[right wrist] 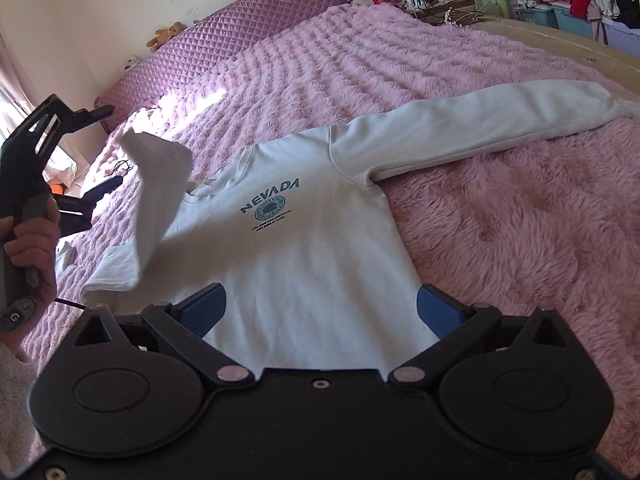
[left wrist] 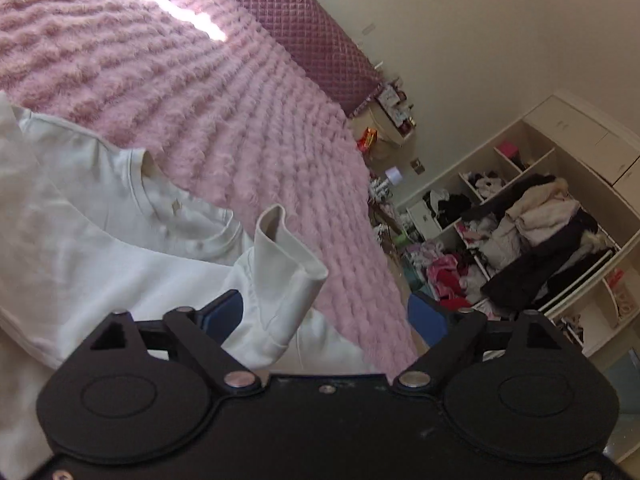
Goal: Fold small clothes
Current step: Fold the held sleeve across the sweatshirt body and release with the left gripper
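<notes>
The left gripper (left wrist: pixel 324 312) has its jaws spread wide, and the cuff of the sweatshirt's left sleeve (left wrist: pixel 280 272) stands up loosely between them – the cloth lies against the left blue pad (left wrist: pixel 224 312) but is not pinched. In the right wrist view this same gripper (right wrist: pixel 108 148) shows at the left edge, held in a hand (right wrist: pixel 30 236), with the sleeve (right wrist: pixel 160 184) draped in front of it and falling across the shirt's chest.

The right gripper (right wrist: pixel 320 308) is also open wide, hovering over the lower part of the sweatshirt (right wrist: pixel 304 264) and gripping nothing; its blue pads (right wrist: pixel 436 312) sit on either side of the body of the garment.

The white sweatshirt lies face up on a fluffy pink blanket (right wrist: pixel 500 208), the word NEVADA and a round teal print (right wrist: pixel 272 208) on its chest. Its other sleeve (right wrist: pixel 460 128) stretches out flat to the right – straight across the blanket. A quilted purple headboard (right wrist: pixel 224 40) runs along the far side of the bed, with a small teddy bear (right wrist: pixel 166 34) on top. In the left wrist view, open shelves (left wrist: pixel 532 220) stuffed with clothes stand by the wall.
</notes>
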`<state>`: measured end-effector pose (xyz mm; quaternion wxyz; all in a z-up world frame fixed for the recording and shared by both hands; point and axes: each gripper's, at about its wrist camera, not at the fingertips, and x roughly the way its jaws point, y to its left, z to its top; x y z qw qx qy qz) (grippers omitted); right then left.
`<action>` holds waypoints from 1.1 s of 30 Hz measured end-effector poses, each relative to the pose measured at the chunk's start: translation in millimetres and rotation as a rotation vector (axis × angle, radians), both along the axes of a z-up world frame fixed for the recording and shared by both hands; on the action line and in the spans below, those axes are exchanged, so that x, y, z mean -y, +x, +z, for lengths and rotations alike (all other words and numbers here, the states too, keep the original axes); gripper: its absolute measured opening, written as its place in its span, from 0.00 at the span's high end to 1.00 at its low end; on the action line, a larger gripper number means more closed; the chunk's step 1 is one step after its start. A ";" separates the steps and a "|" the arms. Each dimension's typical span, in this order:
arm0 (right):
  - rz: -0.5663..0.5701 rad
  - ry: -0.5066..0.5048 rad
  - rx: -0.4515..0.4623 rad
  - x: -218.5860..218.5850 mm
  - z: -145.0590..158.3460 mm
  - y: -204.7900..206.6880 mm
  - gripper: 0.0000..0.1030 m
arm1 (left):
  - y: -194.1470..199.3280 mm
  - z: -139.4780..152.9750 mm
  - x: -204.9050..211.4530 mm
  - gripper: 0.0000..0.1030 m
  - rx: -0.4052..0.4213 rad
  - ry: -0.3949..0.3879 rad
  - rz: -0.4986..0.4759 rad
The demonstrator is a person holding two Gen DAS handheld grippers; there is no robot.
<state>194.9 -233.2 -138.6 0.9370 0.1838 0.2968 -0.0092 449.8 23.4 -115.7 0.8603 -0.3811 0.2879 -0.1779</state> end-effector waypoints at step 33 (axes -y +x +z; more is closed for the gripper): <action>-0.103 0.150 -0.001 19.5 -50.9 194.1 0.94 | -49.7 -103.6 -182.0 0.12 -0.242 0.243 0.371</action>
